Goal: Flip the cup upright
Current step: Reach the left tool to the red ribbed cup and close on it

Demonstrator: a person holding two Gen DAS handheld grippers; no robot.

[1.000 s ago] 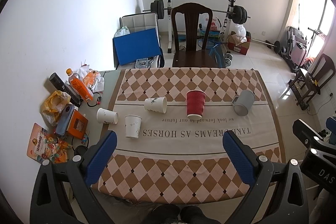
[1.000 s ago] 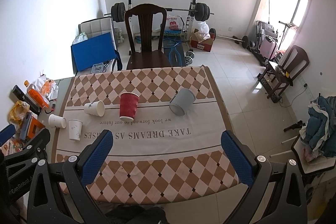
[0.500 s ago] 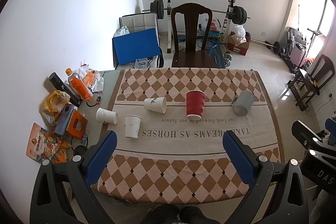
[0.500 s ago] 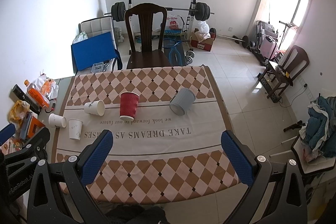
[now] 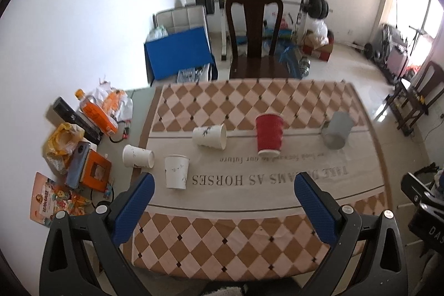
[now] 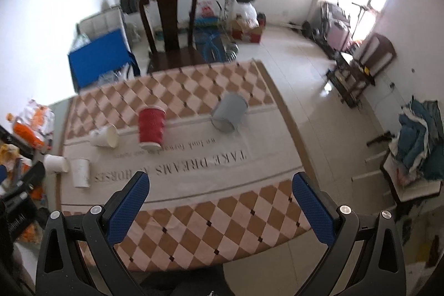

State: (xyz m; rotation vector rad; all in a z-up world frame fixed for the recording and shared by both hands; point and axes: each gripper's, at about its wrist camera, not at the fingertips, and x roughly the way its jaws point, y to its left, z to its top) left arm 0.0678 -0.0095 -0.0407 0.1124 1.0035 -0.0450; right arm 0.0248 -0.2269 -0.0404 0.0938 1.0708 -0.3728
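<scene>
Several cups are on the checkered tablecloth [image 5: 249, 235]. A red ribbed cup [image 5: 268, 134] stands upside down in the middle; it also shows in the right wrist view [image 6: 151, 126]. A grey cup [image 5: 337, 133] lies tilted on its side at the right, also in the right wrist view [image 6: 229, 115]. A white cup [image 5: 210, 136] lies on its side left of the red one. Another white cup [image 5: 138, 156] lies on its side at the left edge. A third white cup [image 5: 176, 171] stands upside down. My left gripper [image 5: 222, 210] and right gripper [image 6: 220, 208] are open and empty, above the table's near edge.
A dark wooden chair [image 5: 256, 40] stands at the table's far side. Clutter lies at the table's left: an orange bottle [image 5: 95, 113], an orange box [image 5: 93, 171], a yellow bag [image 5: 62, 140]. Gym weights [image 5: 316, 7] and a blue board [image 5: 177, 54] are behind. Floor lies right of the table.
The right wrist view has tilted and swung, now blurred with motion. The left wrist view has shifted slightly. The cups have not moved.
</scene>
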